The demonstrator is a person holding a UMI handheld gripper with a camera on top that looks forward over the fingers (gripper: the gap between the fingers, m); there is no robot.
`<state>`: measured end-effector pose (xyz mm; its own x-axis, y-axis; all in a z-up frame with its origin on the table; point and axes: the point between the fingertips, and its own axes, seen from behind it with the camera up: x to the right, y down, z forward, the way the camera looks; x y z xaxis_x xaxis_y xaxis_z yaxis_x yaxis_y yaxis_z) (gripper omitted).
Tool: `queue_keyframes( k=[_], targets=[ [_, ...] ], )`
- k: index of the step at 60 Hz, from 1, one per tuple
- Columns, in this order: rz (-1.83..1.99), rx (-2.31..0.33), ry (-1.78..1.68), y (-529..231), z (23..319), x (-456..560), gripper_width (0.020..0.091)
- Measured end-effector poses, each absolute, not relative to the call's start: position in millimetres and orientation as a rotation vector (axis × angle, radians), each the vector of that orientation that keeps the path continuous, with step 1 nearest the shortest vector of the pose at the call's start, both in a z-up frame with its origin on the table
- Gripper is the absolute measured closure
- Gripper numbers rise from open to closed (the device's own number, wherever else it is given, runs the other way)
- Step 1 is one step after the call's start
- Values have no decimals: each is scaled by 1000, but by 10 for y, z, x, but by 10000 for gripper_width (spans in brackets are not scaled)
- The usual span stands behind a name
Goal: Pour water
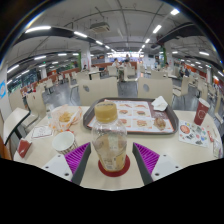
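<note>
A clear plastic bottle point(110, 145) with a yellowish top stands upright on a red round coaster point(97, 168) on the pale table point(170, 150). My gripper point(112, 160) is open. The bottle stands between the two fingers, with a gap to the purple pad point(78, 158) on its left and another to the pad point(148, 157) on its right. The bottle holds pale contents in its lower part. Neither finger presses on it.
Just beyond the bottle lies a brown tray point(165, 126) with dishes of food. A white bowl point(62, 142) and a food basket point(66, 118) sit to the left. A red cup point(202, 114) and a plate point(194, 134) are at the right. Cafeteria tables and chairs fill the room behind.
</note>
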<state>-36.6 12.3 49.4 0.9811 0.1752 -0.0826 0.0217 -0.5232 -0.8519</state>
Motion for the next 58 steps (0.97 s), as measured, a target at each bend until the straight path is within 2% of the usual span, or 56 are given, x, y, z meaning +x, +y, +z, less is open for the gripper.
queue_keyframes(
  k=[2, 4, 21, 27, 42, 58],
  targets=[
    [188, -2133, -121, 65, 530, -341, 278],
    [179, -2142, -107, -4, 586, -321, 256],
    [109, -2220, 34, -1096, 1256, -339, 255],
    [111, -2250, 103, -1494, 1395, -398, 253],
    [28, -2260, 113, -1970, 1537, -435, 256],
    [-2, -2263, 103, -2046, 1560, -453, 253]
  ],
)
